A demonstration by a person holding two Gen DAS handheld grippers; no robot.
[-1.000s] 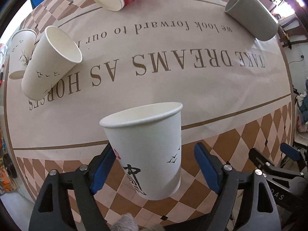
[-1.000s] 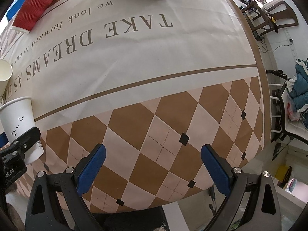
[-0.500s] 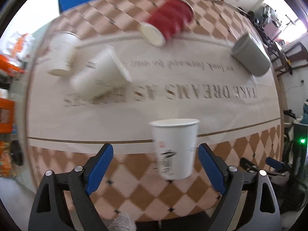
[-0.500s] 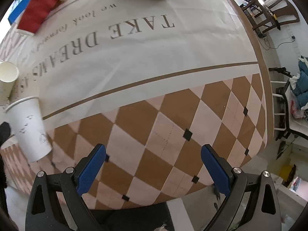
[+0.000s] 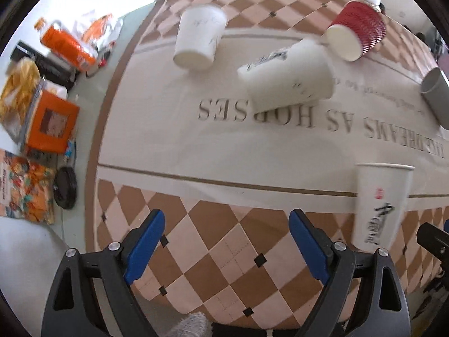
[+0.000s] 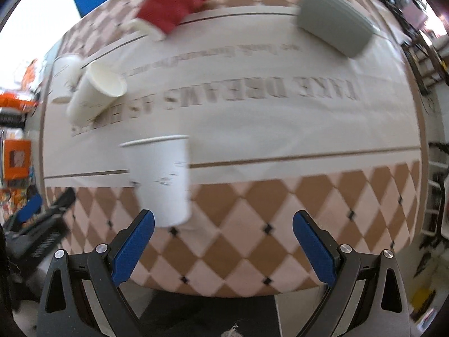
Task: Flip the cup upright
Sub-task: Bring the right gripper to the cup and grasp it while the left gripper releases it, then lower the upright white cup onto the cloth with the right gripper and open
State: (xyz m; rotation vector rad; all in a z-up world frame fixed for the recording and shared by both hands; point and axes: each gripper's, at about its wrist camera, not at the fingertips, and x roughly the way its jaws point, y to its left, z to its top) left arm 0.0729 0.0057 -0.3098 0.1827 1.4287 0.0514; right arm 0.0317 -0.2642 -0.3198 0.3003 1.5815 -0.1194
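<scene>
The right view is blurred, so the print on the upright white cup (image 6: 161, 179) and the tablecloth (image 6: 280, 129) lettering is hard to read. That cup (image 5: 377, 205) stands on the cloth's near checkered border, right of the left gripper (image 5: 227, 244), whose jaws gape empty. The right gripper (image 6: 223, 241) is likewise spread with nothing between; only the left view shows the orange packets (image 5: 47, 118) beside the table, and it cuts off the grey cup (image 5: 436, 95).
</scene>
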